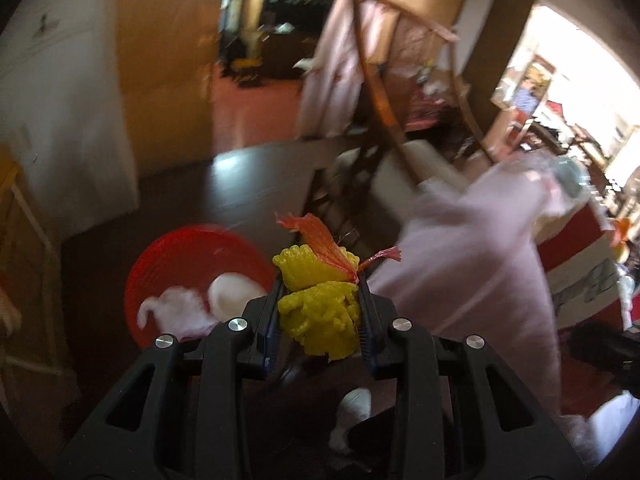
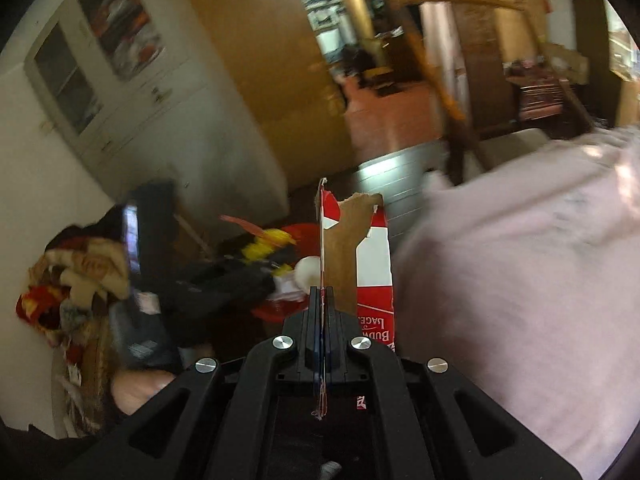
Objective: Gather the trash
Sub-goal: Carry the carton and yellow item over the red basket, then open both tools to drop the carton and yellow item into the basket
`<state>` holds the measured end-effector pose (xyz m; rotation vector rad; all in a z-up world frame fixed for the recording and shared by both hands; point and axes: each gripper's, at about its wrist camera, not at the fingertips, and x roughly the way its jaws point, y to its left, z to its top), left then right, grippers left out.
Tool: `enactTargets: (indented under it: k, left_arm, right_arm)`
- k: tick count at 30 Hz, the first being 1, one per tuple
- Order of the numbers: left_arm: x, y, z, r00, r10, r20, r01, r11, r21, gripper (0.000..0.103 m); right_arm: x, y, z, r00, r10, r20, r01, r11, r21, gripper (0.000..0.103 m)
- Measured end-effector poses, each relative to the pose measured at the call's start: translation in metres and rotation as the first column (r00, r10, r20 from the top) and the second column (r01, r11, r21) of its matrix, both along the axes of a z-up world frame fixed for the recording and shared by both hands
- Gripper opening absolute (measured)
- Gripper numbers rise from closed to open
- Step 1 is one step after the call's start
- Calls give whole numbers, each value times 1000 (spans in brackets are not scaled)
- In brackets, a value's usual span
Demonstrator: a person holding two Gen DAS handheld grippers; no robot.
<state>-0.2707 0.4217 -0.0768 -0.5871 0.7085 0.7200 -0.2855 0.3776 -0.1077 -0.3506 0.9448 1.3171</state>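
Left claw: my left claw (image 1: 320,304) is clamped on a crumpled yellow wrapper (image 1: 318,312), with a scrap of orange netting (image 1: 320,236) sticking up past my fingertips.
Right claw: my right claw (image 2: 322,300) is squeezed fully closed on the thin edge of a torn piece of red and white cardboard (image 2: 360,256), which stands upright in front of me.
Red basket: a round red basket (image 1: 176,260) sits on the dark floor (image 1: 240,184), below and to the left of my left claw; white crumpled trash (image 1: 180,308) lies inside it.
Pink bag: a large pale pink plastic bag (image 2: 516,272) fills the right side of both views, just beside the cardboard.
Surroundings: a wooden chair (image 1: 384,108) stands behind the bag, and a white cabinet (image 2: 120,80) lines the left wall.
Sharpness: both views are smeared, so fine detail is unclear.
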Motion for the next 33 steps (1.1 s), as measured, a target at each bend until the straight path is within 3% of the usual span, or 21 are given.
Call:
enactTargets:
  k: [4,8,15,20,28,31,32,33]
  left_arm:
    - [-17,29,-42,995,68,-79,-74,994,-79,33]
    - [-31,56,-73,984,121,-133,-140,979,-145,33]
    - [-46,85,-112,964,151,-219,-193,964,-183,33]
    - [-48,98,-127,954,173,-245,-225,953,-202,33]
    - [-54,107,-133,941,195,-277,-247,954,-167,34]
    - [-57,108,-137,937,207,-282,-259,952,-163,34]
    - [-58,109,-139,937,211,-278,-265,949,-169,34]
    - [-59,110,-141,937,213,-276,-269,945,-184,35]
  right_arm:
    - [-16,50,-29,996,63,-66,-67,996,-61,2]
    - [-16,102,-66,990,63,-124,-78,990,-122,2]
    - [-4,166,-136,965,35,-260,-92,973,-211,2]
    - [-20,199,-165,953,50,-297,-120,968,-222,2]
    - [-30,239,-194,928,49,-369,-142,963,-229,3]
    - [-34,245,-201,919,45,-392,-148,961,-236,7]
    - [-33,246,-203,918,39,-394,-143,960,-239,17]
    - [-30,245,-204,916,26,-400,-133,960,-244,35]
